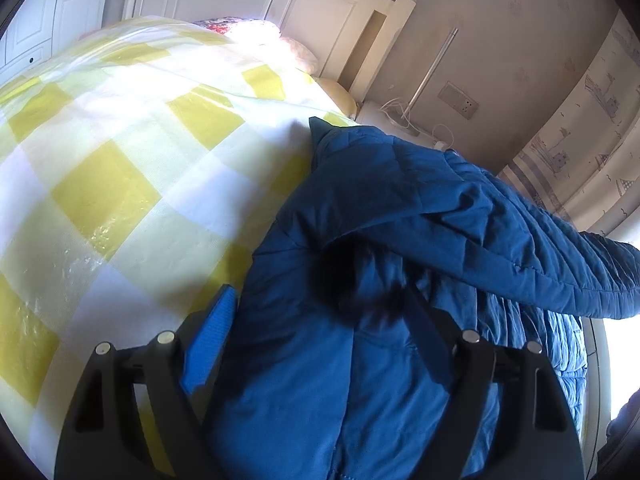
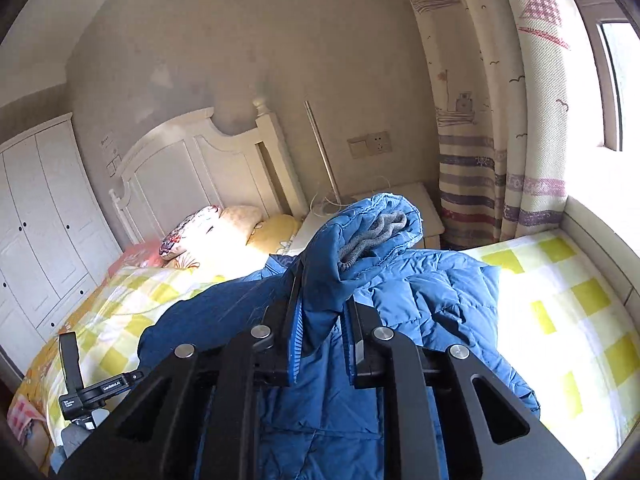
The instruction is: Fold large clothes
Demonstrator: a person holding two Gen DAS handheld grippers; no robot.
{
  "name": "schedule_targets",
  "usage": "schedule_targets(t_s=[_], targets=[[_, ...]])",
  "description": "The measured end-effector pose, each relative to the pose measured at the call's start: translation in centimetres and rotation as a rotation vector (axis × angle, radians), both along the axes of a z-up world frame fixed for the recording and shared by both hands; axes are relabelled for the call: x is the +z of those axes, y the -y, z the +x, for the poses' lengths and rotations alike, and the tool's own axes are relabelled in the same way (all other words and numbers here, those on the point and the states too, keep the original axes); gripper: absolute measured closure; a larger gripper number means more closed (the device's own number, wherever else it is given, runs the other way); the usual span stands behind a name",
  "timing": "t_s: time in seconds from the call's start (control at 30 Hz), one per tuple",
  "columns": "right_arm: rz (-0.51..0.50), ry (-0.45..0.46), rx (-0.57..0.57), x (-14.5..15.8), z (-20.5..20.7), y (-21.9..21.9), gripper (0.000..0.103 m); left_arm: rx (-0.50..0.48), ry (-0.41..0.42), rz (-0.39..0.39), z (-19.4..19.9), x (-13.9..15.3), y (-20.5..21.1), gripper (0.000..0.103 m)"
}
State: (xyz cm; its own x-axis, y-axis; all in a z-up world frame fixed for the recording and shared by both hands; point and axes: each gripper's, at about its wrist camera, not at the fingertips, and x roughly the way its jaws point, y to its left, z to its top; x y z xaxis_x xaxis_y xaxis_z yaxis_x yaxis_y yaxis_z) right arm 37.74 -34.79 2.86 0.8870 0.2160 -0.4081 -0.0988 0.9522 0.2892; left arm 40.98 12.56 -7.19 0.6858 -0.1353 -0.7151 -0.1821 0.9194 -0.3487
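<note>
The jaws of the right gripper point(image 2: 322, 328) are clamped on a sleeve cuff point(image 2: 360, 240) of the blue padded jacket point(image 2: 432, 296), apparently to be folded inward, while the left gripper point(image 1: 320, 332), jaws apart, straddles the jacket on the checked bed point(image 1: 120, 152).

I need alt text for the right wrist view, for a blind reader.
The right tool is shut on a sleeve of a blue padded jacket and holds it above a bed with a yellow checked cover.
</note>
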Motion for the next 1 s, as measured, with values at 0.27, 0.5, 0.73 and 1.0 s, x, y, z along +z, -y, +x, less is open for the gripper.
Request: schedule_targets(t_s=[0.27, 0.5, 0.73, 1.0], targets=[[0.079, -0.296, -0.060, -10.1, 1.1, 3.8, 0.086, -0.001, -0.006, -0.002, 0.2, -0.1, -0.1, 0.020], [0.039, -0.237, -0.282, -6.0, -1.4, 4.6, 0.053, 0.003, -0.010, -0.010, 0.4, -0.2, -0.3, 0.020], [-0.368, -0.173, -0.101, -3.8, 3.2, -3.2, 0.052, 0.003, -0.001, -0.024, 0.3, -0.3, -0.6, 0.020], [-0.306, -0.331, -0.095, -11.3, 5.9, -1.6, 0.048, 0.064, 0.267, 0.063, -3.7, 7.5, 0.3, 0.022]])
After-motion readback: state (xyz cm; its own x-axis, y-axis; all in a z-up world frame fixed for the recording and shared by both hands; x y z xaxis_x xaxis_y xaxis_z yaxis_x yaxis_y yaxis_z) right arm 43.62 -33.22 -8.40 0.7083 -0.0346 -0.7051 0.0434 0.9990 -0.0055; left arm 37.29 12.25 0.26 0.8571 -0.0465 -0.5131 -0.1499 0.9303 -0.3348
